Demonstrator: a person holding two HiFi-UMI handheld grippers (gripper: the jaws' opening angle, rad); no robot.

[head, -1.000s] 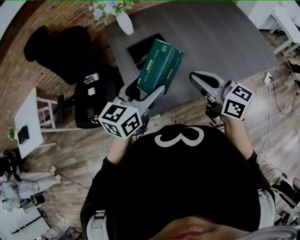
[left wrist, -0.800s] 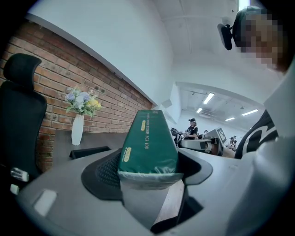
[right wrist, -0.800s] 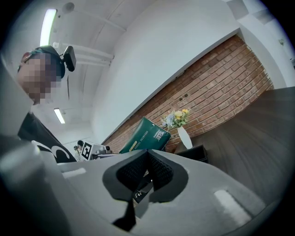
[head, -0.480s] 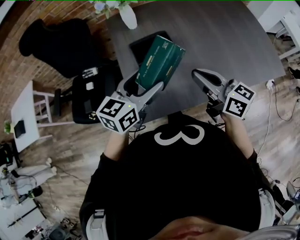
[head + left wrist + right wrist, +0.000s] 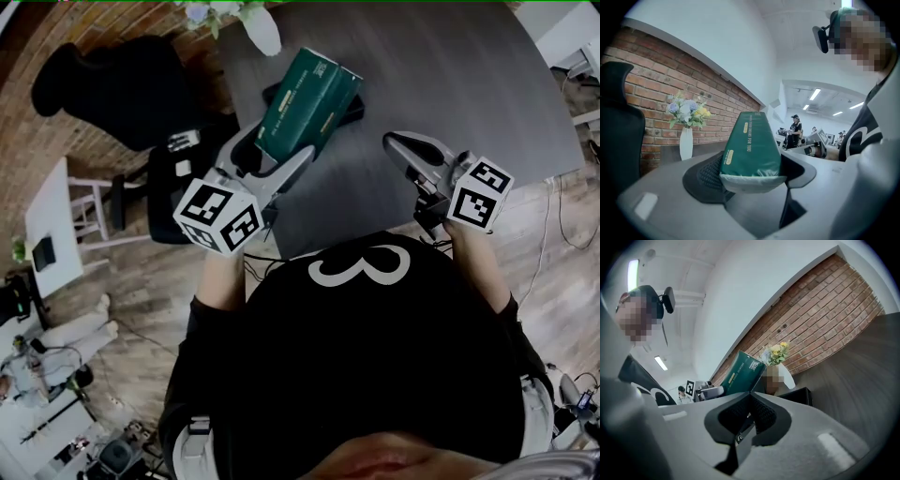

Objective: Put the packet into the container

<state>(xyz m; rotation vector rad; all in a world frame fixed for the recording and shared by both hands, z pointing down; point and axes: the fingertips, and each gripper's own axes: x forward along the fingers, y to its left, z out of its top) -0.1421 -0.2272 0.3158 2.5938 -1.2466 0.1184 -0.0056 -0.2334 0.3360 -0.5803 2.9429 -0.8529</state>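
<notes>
Pointing out over grey table (image 5: 450, 84), left claw (image 5: 270, 157) clamping green packet (image 5: 305, 98) (angled upward), right claw (image 5: 398, 145) closed, empty.

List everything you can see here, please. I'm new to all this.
packet: one, dark green, clamped in the left gripper above the table
container: one, black, on the table, partly hidden behind the packet in the head view
table: one, grey, in front of the person
vase: one, white, holding pale flowers, at the table's far left corner
office chair: one, black, left of the table
side table: one, white, far left on the wooden floor
left gripper: one, grey with a black-and-white cube, shut on the packet
right gripper: one, grey with a matching cube, jaws together, empty
</notes>
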